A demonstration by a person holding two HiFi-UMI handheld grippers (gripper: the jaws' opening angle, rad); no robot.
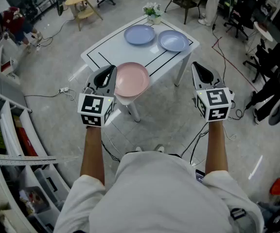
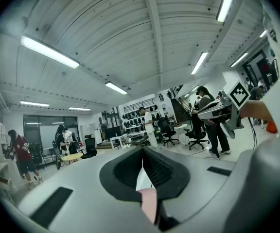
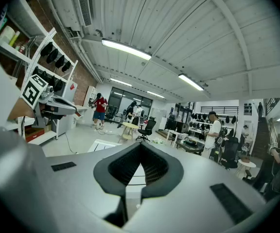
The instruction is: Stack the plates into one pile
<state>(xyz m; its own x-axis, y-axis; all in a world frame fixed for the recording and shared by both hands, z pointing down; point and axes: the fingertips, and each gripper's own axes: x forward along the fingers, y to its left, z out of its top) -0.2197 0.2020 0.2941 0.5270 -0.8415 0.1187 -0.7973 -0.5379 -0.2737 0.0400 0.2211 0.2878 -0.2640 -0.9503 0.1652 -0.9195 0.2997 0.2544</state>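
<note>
**Item 1.** Table [image 1: 106, 50]: white with black lines, standing ahead of us and below.

**Item 2.** Pink plate [image 1: 132, 79]: lies on the table's near corner, close to the edge. We cannot tell whether it overhangs.

**Item 3.** Left blue plate [image 1: 139, 34] and right blue plate [image 1: 173, 41]: side by side at the far end, just apart from each other and well apart from the pink one. Nothing is piled yet.

**Item 4.** Pot of flowers [image 1: 153, 13]: at the far corner, just behind the blue plates.

**Item 5.** Left gripper [image 1: 112, 71]: jaws clenched together on nothing. In the head view it overlaps the pink plate's near rim (the sliver of pink under its jaws in its own view we take to be the plate lying below, not a grip).

**Item 6.** Right gripper [image 1: 198, 68]: jaws likewise pressed together and empty, held out past the table's right side, over the floor.

**Hazards, as we judge them:**
- A nudge from clenched jaws could push the pink plate off its corner.
- The plates lie flat, so jaws must part and catch a thin rim. A shallow bite could let a smooth plate tilt and slip in transit.
- A plate set down off-centre may slide off the pile.
- A reach toward the blue plates could clip the flowers.
</note>
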